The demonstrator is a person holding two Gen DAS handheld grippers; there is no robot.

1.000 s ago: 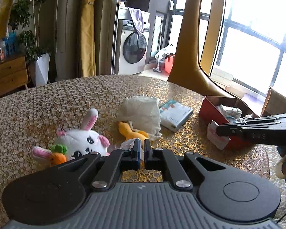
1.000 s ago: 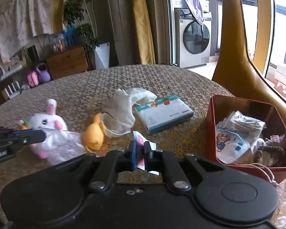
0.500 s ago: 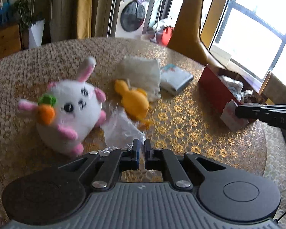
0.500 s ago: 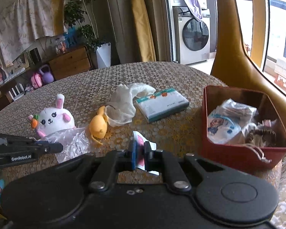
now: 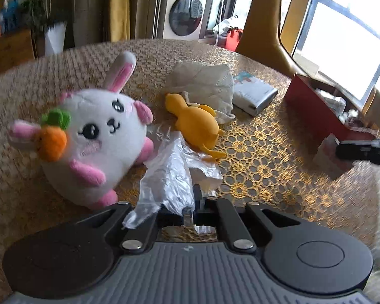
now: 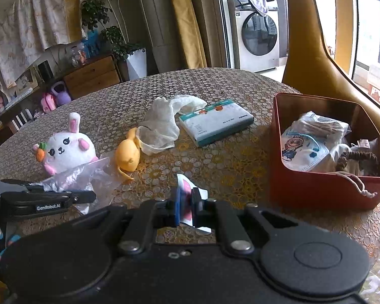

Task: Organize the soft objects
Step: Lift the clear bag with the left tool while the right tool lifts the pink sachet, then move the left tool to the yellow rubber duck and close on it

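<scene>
A white plush rabbit (image 5: pixel 96 134) with a carrot lies on the table's left, also in the right wrist view as the rabbit (image 6: pixel 65 149). Beside it are a yellow rubber duck (image 5: pixel 196 124) and a white cloth (image 5: pixel 205 86). My left gripper (image 5: pixel 193 202) is shut on a crumpled clear plastic bag (image 5: pixel 169 172) that rests low by the rabbit; that gripper (image 6: pixel 88 197) and the bag (image 6: pixel 83 174) show from the side. My right gripper (image 6: pixel 187 202) is shut on a small white packet (image 6: pixel 187 190) with pink print, in front of the red box (image 6: pixel 316 187).
A flat tissue pack (image 6: pixel 215 121) lies mid-table. The red box holds a child's face mask (image 6: pixel 301 152), bagged items and a woven ring. A tall tan chair back (image 6: pixel 309 58) stands behind the box. The round table (image 6: pixel 228 164) has a patterned gold cover.
My left gripper has sunk and tilted down toward the table with the plastic bag, so the rabbit and duck loom larger. The right gripper has barely shifted, still gripping the packet.
</scene>
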